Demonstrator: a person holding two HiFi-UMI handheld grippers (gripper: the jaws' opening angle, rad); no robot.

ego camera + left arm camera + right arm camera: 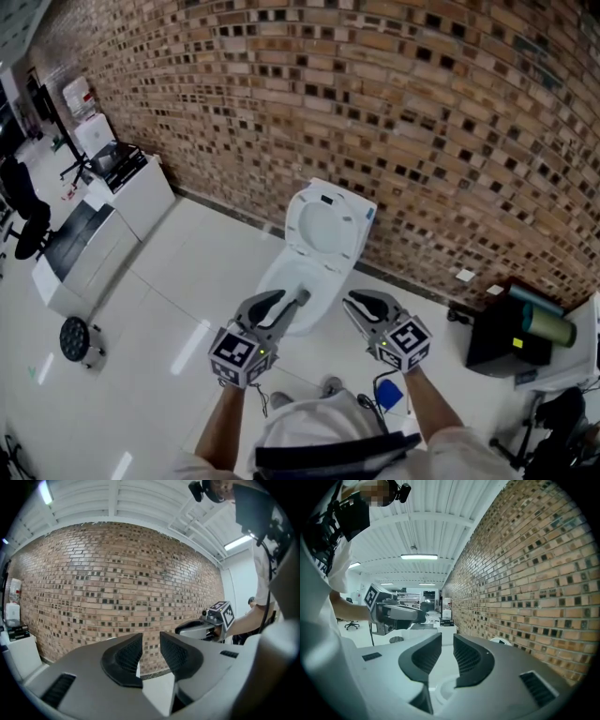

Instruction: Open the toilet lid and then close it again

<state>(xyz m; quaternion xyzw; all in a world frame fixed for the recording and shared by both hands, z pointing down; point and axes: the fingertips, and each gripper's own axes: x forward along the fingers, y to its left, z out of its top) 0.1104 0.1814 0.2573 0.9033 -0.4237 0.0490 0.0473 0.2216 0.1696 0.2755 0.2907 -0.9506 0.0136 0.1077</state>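
Observation:
A white toilet stands against the brick wall (394,112) with its lid (326,228) raised and leaning back toward the wall. The bowl (298,286) lies open below it. My left gripper (286,302) hovers over the bowl's front edge. Its jaws are parted and nothing is between them in the left gripper view (150,649). My right gripper (356,302) hangs just right of the bowl. It shows a narrow gap between its pads, with nothing held, in the right gripper view (447,652). A white part of the toilet (444,692) shows below the right jaws.
White cabinets (141,192) line the wall at left, with a round black object (75,339) on the floor near them. A black box with a green roll (514,330) sits at right. A small blue thing (392,395) lies by the person's feet.

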